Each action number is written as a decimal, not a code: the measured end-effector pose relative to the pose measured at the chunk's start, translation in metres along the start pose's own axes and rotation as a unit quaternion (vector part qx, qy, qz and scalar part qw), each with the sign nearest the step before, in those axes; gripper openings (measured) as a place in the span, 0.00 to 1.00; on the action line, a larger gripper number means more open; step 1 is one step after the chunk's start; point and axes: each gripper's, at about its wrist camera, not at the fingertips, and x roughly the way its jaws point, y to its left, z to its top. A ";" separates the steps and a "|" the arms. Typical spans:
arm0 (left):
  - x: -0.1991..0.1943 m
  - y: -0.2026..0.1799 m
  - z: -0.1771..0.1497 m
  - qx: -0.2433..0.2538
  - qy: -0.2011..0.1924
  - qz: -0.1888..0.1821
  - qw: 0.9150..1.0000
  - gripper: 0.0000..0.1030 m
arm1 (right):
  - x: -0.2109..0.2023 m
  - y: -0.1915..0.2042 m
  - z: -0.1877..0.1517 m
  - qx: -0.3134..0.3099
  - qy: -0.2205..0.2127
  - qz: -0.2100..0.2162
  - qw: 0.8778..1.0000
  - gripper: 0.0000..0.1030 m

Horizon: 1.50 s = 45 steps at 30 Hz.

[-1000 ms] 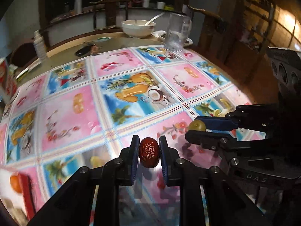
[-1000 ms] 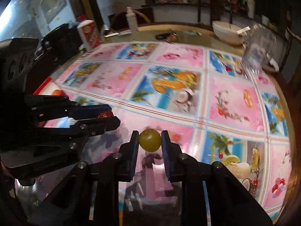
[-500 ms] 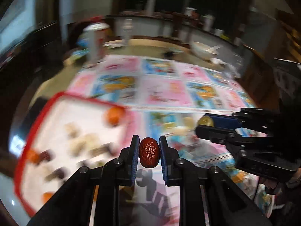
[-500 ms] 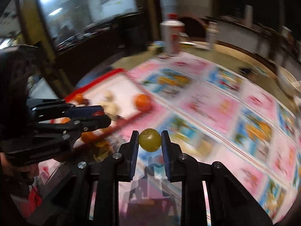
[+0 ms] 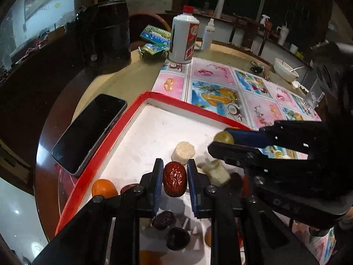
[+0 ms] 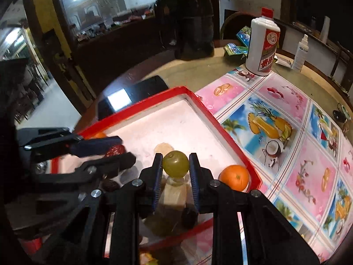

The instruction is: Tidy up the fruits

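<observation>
Now left gripper (image 5: 175,182) clamped on a red date (image 5: 175,182), right gripper (image 6: 175,164) clamped on a green grape (image 6: 175,164), both held over the red-rimmed tray (image 6: 222,130). Tray holds an orange (image 6: 235,177), pale banana chunks (image 5: 183,152) and dark dates (image 5: 163,219); phone (image 5: 88,132) lies just beside its left edge.

"DAS" on right gripper (image 5: 222,142)

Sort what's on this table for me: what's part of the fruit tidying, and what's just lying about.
Part of the job:
left gripper shut on the red date
right gripper shut on the green grape
red tray
oranges
dark dates
pale chunks

Lying about:
phone
white bottle
spray bottle
green packets
bowl
</observation>
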 end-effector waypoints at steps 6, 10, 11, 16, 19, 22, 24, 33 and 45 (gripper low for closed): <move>0.000 0.019 0.002 -0.013 -0.007 0.002 1.000 0.80 | 0.003 -0.018 0.002 0.043 0.013 -0.029 0.999 0.65; -0.002 0.021 0.003 -0.013 -0.008 -0.011 1.000 0.81 | -0.005 -0.017 0.002 0.042 0.001 -0.031 0.999 0.66; -0.003 0.021 0.003 -0.013 -0.011 -0.011 1.000 0.82 | -0.007 -0.017 0.001 0.043 -0.001 -0.029 0.999 0.66; -0.015 0.019 -0.001 -0.019 -0.024 -0.027 0.999 0.82 | -0.029 -0.016 -0.005 0.050 -0.020 -0.032 0.998 0.67; -0.029 0.017 -0.005 -0.024 -0.034 -0.033 0.999 0.82 | -0.051 -0.015 -0.012 0.056 -0.037 -0.025 0.997 0.70; -0.047 0.011 -0.014 -0.036 -0.044 -0.044 0.997 0.82 | -0.076 -0.011 -0.021 0.070 -0.060 -0.029 0.995 0.78; -0.058 0.004 -0.022 -0.041 -0.044 -0.052 0.997 0.84 | -0.090 -0.009 -0.029 0.086 -0.068 -0.024 0.994 0.78; -0.099 -0.020 -0.052 -0.057 -0.033 -0.061 0.996 1.00 | -0.138 0.000 -0.069 0.181 -0.100 -0.009 0.978 0.85; -0.164 -0.025 -0.053 -0.074 -0.140 -0.050 0.986 0.99 | -0.173 0.039 -0.059 0.093 -0.118 -0.106 0.983 0.88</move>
